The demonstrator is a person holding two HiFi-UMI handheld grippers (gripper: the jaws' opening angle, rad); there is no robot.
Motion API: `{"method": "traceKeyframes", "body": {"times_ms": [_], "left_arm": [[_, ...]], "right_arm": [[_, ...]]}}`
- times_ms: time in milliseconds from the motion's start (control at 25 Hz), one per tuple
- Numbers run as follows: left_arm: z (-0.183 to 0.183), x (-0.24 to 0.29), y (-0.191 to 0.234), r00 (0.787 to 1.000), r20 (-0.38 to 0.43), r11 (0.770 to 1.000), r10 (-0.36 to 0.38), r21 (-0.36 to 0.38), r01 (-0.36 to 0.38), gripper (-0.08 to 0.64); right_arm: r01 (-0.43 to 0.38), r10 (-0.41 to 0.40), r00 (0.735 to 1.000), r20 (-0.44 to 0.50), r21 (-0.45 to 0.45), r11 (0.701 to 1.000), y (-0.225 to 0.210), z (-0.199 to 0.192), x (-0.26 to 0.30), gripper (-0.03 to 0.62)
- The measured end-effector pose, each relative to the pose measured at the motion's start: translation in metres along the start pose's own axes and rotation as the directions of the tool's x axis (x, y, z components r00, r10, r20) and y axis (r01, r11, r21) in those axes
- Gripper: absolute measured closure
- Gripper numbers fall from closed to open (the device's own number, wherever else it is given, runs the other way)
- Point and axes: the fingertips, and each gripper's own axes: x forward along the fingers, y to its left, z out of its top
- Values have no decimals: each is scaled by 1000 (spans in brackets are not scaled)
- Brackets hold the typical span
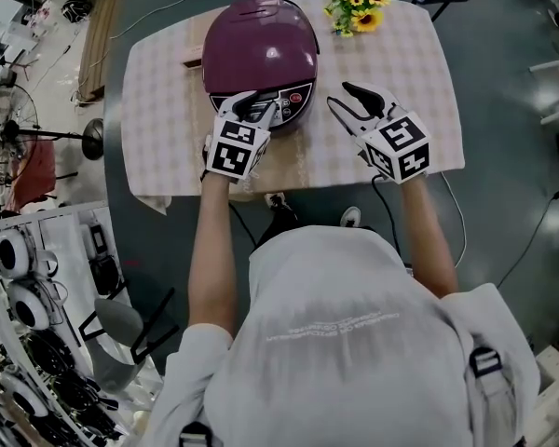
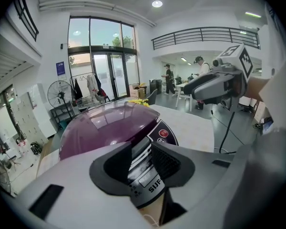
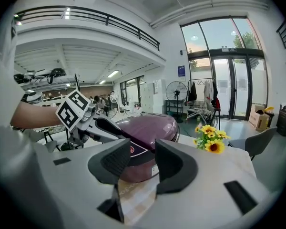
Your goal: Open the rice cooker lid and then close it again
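We find the rice cooker (image 1: 259, 59) at the middle of the worktop (image 1: 163, 128), lid (image 1: 261, 31) down. Left tongs (image 1: 257, 106) sit at its front panel (image 1: 296, 95), jaws partly apart, clamping nothing. Right tongs (image 1: 340, 94) hover just beside it, jaws apart, empty.

We can read only the letters "SU" and a cut-off third on the silver front panel (image 2: 150, 186) of the rice cooker (image 2: 105, 130). The white print on the person's shirt (image 1: 340, 328) and the blue wall sign (image 2: 60, 68) are too small for us to read.

Purple rice cooker (image 1: 259, 49); beige checked tablecloth (image 1: 168, 110); yellow sunflowers (image 1: 354, 3).
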Motion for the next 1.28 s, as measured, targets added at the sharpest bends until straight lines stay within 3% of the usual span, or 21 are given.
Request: {"method": "traceKeyframes", "body": {"times_ms": [160,360,960,1280], "left_arm": [[2,0,2,1000,27,1000,3,-5,-3,420],[3,-1,3,1000,30,999,-8,51,6,420],[5,-1,6,996,81,999,29,-39,-26,419],[6,-4,8,988,150,996,-26,-86,39,419]], "right_arm": [[-9,9,1000,7,-8,1000,-1,3,0,416],[-8,8,1000,14,-11,1000,-6,8,-3,416],[-7,7,1000,11,-22,1000,-10,9,-6,417],[9,-7,999,40,-72,997,-18,29,-10,417]]}}
